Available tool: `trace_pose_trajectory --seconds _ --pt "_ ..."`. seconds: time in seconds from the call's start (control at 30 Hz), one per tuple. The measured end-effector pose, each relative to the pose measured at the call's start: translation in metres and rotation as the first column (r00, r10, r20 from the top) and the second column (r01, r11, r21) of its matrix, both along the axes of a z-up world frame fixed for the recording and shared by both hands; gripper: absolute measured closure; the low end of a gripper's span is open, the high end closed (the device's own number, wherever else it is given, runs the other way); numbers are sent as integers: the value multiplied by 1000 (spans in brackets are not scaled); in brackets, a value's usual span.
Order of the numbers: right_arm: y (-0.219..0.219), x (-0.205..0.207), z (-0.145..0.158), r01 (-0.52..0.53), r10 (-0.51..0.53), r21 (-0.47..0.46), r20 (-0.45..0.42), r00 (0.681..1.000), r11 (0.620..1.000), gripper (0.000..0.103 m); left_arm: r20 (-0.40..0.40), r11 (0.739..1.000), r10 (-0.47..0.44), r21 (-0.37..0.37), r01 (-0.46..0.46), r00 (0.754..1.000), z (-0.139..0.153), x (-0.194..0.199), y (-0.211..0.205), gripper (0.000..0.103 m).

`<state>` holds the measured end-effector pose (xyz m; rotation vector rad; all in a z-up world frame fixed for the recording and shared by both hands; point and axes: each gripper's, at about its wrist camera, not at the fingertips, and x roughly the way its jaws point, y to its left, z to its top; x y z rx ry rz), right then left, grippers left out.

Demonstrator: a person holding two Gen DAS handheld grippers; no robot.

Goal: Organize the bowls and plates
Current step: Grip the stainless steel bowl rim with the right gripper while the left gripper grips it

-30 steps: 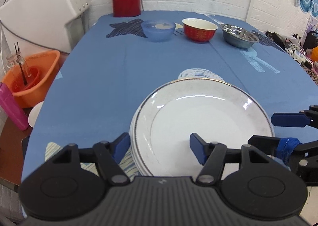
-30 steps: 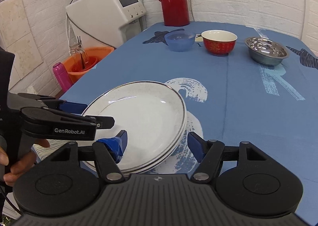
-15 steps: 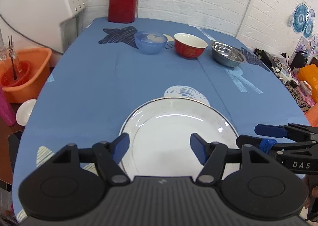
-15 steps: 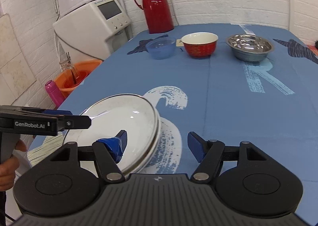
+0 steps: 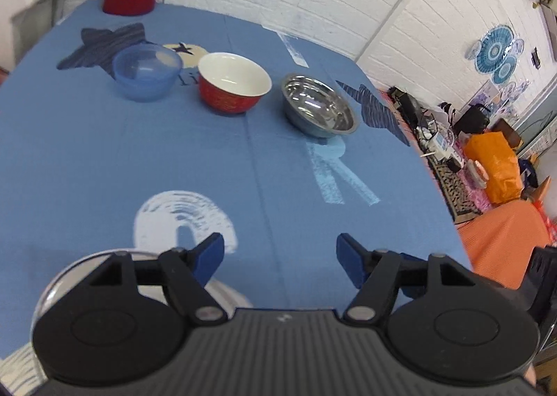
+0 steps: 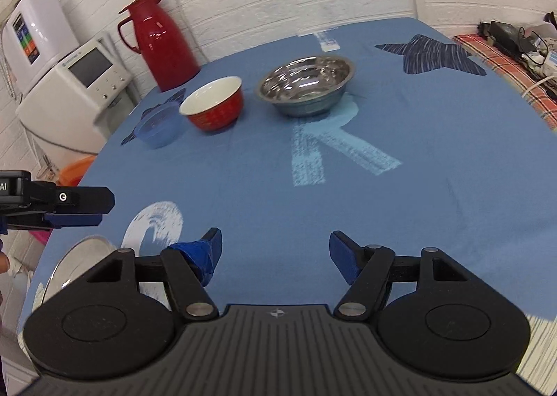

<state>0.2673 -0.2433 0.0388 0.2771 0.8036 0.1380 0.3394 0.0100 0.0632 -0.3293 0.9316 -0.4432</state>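
A blue-clothed table (image 5: 104,159) carries a blue bowl (image 5: 148,68), red bowl (image 5: 234,82), steel bowl (image 5: 318,109), red thermos (image 6: 158,42) and plates (image 6: 75,258).

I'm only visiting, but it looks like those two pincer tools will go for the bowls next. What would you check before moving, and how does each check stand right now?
1. Left gripper open and empty: ok.
2. Right gripper open and empty: ok.
3. Blue plastic bowl, red bowl and steel bowl upright in a row: ok.
4. Bowls empty: ok, as far as the insides show.
5. Blue tablecloth between grippers and bowls free of obstacles: ok.
6. Plates stacked neatly near the table edge: cannot tell, the grippers hide most of them.
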Motion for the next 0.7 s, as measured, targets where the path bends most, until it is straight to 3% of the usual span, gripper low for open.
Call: trace_pose_trajectory --seconds 0.13,0.27,0.5,0.63,0.7 --pt "-33 52 5 37 -37 -14 1 999 999 48 -37 996 44 -81 -46 998 -1 60 -38 34" --pt "-57 114 10 69 -69 -25 25 997 997 48 -68 986 115 -116 -122 991 -11 114 -69 34" --pt "-64 212 -7 38 -36 -137 12 999 990 48 -170 966 228 -83 -245 959 -45 175 -99 34" --pt "-57 245 -26 0 -12 -167 -67 998 986 48 -156 965 251 -35 -259 955 -55 190 -111 33" --pt "-53 251 -30 -18 5 -193 -65 998 981 50 -164 962 266 -21 -273 950 -59 199 -112 33"
